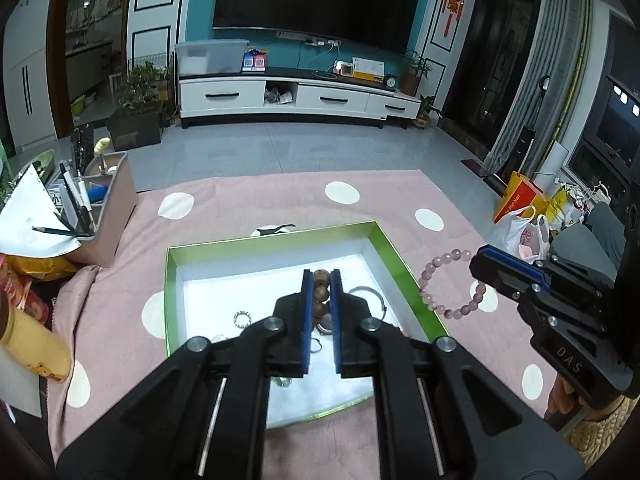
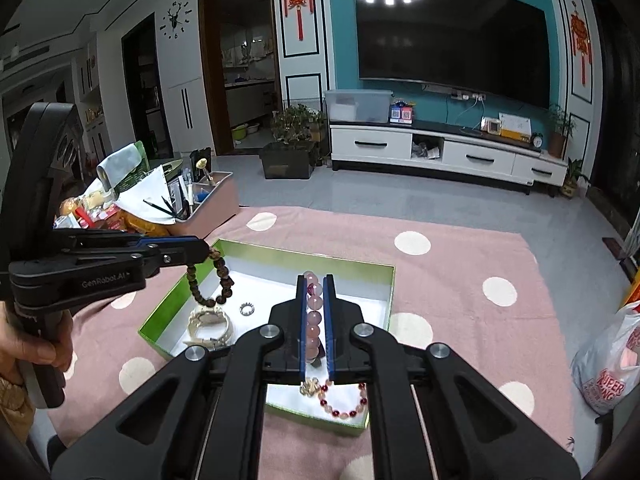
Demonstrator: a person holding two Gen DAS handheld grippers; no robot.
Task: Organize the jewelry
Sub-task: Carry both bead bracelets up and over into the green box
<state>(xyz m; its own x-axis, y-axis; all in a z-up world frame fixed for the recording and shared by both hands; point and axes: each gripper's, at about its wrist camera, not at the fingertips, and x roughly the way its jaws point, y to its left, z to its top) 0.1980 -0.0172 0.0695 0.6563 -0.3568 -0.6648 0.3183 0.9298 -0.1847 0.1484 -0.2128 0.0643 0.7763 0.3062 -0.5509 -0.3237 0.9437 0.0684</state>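
Left gripper [image 1: 321, 280] was clamped on a brown bead bracelet [image 2: 214, 280]; in the right wrist view the loop hung from its tips over the box's left end, clear of the floor of the box. Right gripper [image 2: 314, 284] was clamped on a pink bead bracelet [image 1: 452, 280]; in the left wrist view that loop hung in the air just right of the box, above the pink cloth [image 1: 280, 196]. So 2 bracelets held, one per gripper. Green box [image 2: 308, 258] with a white inside sat on the cloth below both. Count inside: 1 small studded ring [image 2: 247, 309], 1 cream watch [image 2: 210, 326], 1 thin silver bangle [image 1: 370, 293], 1 red bead bracelet [image 2: 344, 404] with a pale charm at the near edge. A hand [image 2: 30, 344] showed on the left gripper's handle. Cloth carried cream dots. Writing: "GenRobot.AI" on the left gripper's body, "DAS" on the right gripper's body. White shopping bag [image 2: 608, 368] at the cloth's right edge had red print, part legible as "UPER". Beige organiser [image 1: 102, 208] with pens stood at the far left. Beyond: 1 TV [image 2: 448, 40], 1 white TV cabinet [image 1: 296, 96], 2 red knot hangings flanking the TV, 1 wall clock [image 2: 176, 20].
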